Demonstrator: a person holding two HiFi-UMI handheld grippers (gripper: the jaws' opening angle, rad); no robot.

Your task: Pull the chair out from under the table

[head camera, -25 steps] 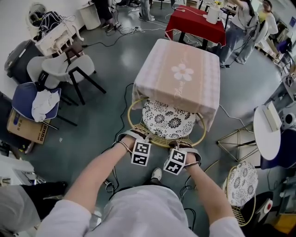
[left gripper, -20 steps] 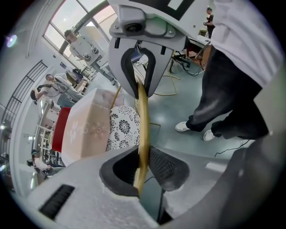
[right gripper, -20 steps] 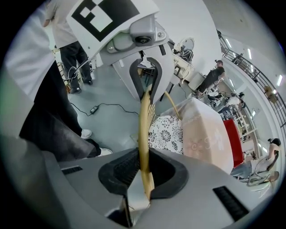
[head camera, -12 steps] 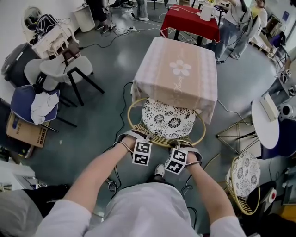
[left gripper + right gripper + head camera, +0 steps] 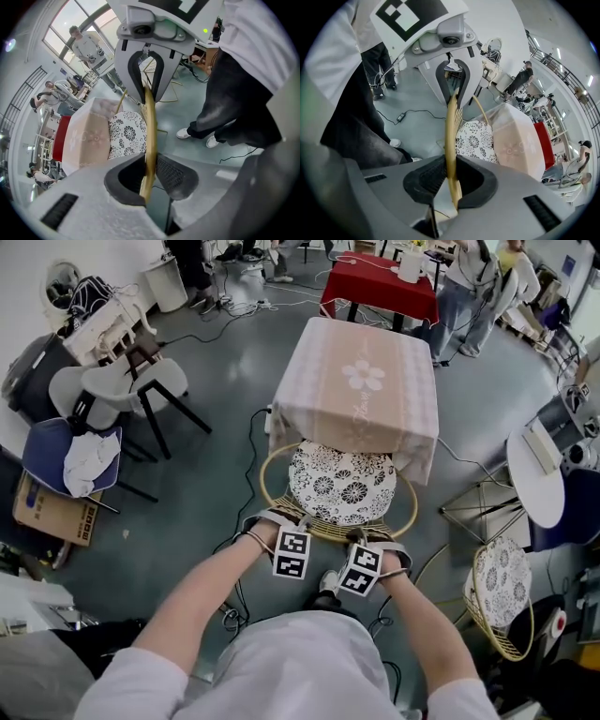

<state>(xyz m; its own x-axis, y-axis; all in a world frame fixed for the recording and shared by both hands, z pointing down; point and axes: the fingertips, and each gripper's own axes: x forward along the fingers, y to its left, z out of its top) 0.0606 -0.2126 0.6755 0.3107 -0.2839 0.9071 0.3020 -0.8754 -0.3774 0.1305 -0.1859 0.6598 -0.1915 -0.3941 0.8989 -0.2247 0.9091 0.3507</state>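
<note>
Left gripper (image 5: 149, 169) and right gripper (image 5: 451, 176) each clamped on chair (image 5: 342, 486) rim, near side. Seat's far edge under table (image 5: 361, 381). Open floor (image 5: 202, 507) left; spare chair (image 5: 498, 592) right.

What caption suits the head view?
The left gripper and right gripper clamp the chair by its rim, seat partly under the table.

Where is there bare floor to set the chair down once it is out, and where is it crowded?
Bare floor lies between the pink table and the white chair. Crowded at right: wire stand, second patterned chair, round white table.
</note>
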